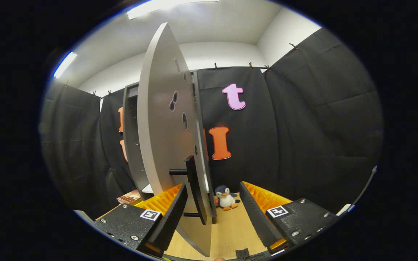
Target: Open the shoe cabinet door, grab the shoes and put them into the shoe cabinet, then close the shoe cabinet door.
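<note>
The grey cabinet door [162, 119] stands swung out towards me, nearly edge-on, with several cut-out holes in its face. Its black bar handle [191, 181] juts out low on the door, just inside my left finger. My gripper [213, 185] is open, its fingers spread wide; the door's lower edge and handle lie between them, close to the left finger [169, 214], and the right finger [256, 214] is well apart from them. Behind the door is the grey shoe cabinet body [131, 137], whose inside I cannot make out.
A small plush penguin [225, 197] sits on the light wooden floor [230, 232] just beyond the fingers, by the door's foot. A brownish object [129, 197] lies low beside the cabinet, too small to identify. Black cloth walls close in all around.
</note>
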`<action>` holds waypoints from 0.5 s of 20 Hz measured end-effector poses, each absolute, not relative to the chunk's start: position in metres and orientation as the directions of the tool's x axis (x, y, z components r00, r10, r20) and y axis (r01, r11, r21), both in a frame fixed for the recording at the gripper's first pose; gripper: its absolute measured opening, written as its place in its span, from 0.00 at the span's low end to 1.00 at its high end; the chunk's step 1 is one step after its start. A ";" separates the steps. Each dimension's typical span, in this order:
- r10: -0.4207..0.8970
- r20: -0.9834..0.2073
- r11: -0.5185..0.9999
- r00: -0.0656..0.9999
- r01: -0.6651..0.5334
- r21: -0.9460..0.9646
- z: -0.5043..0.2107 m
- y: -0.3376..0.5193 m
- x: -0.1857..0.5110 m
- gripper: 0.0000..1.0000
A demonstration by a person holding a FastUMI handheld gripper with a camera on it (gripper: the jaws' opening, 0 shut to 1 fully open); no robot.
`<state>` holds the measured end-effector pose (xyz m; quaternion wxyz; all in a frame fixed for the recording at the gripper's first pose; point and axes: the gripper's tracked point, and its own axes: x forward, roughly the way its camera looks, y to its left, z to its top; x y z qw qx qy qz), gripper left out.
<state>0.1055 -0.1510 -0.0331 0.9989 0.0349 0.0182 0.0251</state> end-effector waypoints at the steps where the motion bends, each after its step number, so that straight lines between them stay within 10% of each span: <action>1: 0.070 -0.034 0.995 0.997 -0.067 0.074 -0.034 -0.143 0.107 0.91; 10: 0.222 -0.035 0.973 0.974 -0.219 0.074 -0.040 -0.047 0.128 0.91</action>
